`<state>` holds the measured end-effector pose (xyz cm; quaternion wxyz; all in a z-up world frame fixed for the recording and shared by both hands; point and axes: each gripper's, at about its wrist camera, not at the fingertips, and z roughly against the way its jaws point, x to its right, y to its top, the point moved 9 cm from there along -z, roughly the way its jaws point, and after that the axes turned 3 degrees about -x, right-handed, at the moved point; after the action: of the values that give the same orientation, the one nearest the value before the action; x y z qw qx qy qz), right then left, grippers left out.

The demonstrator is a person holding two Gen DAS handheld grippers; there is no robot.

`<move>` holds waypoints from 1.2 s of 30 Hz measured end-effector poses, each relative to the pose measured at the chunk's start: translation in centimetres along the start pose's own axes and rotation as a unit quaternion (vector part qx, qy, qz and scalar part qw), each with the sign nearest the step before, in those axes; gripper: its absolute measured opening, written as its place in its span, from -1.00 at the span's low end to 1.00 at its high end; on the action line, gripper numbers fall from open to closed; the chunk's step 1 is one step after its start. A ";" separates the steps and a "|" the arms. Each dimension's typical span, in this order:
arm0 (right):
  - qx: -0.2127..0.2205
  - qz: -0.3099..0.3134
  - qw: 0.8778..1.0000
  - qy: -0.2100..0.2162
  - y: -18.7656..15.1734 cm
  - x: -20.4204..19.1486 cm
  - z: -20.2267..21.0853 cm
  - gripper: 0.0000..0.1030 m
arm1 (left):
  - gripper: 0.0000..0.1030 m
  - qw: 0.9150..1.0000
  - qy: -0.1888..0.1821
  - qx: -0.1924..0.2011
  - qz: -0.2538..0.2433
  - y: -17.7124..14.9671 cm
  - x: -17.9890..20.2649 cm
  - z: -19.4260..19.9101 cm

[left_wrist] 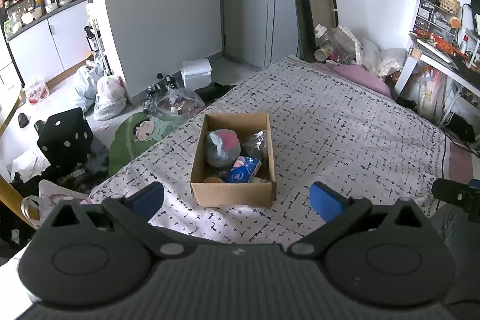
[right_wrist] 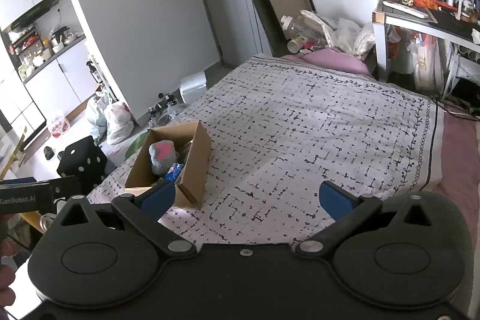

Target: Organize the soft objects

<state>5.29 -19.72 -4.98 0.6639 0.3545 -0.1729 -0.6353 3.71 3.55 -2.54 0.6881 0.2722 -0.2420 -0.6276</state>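
Flanking box point(left_wrist: 234, 194) near bedspread point(left_wrist: 330, 125) edge.

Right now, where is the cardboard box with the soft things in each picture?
Left wrist view: the cardboard box sits at center, on the patterned bedspread.
Right wrist view: the cardboard box sits lower left, near the bed's edge.
Shared landmark: the black dotted cube on the floor.
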 end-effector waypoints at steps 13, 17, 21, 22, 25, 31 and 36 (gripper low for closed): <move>-0.003 0.006 1.000 -0.014 -0.3 0.1 0.0 1.00 | 0.99 1.000 -0.001 -0.010 0.003 -0.5 -0.1 -0.6; -0.002 0.011 1.000 -0.014 -0.2 -0.1 -0.1 1.00 | 0.99 1.000 -0.001 -0.009 0.003 -0.5 -0.1 -0.6; -0.003 0.016 1.000 -0.015 -0.2 -0.3 -0.2 1.00 | 0.99 1.000 -0.001 -0.010 0.005 -0.6 -0.2 -0.7; -0.004 0.017 1.000 -0.015 -0.2 -0.3 -0.2 1.00 | 0.99 1.000 -0.001 -0.011 0.006 -0.7 -0.2 -0.7; -0.003 0.018 1.000 -0.014 -0.2 -0.4 -0.2 1.00 | 0.99 1.000 0.000 -0.011 0.008 -0.7 -0.3 -0.7; -0.002 0.019 1.000 -0.014 -0.2 -0.6 -0.1 1.00 | 0.99 1.000 -0.001 -0.011 0.010 -0.7 -0.4 -0.8; -0.002 0.020 1.000 -0.013 -0.1 -0.7 0.0 1.00 | 0.99 1.000 -0.001 -0.011 0.010 -0.7 -0.4 -0.8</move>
<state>5.10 -19.03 -4.93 0.6747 0.3413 -0.1878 -0.6270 3.66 3.99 -3.56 0.6973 0.2617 -0.2386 -0.6232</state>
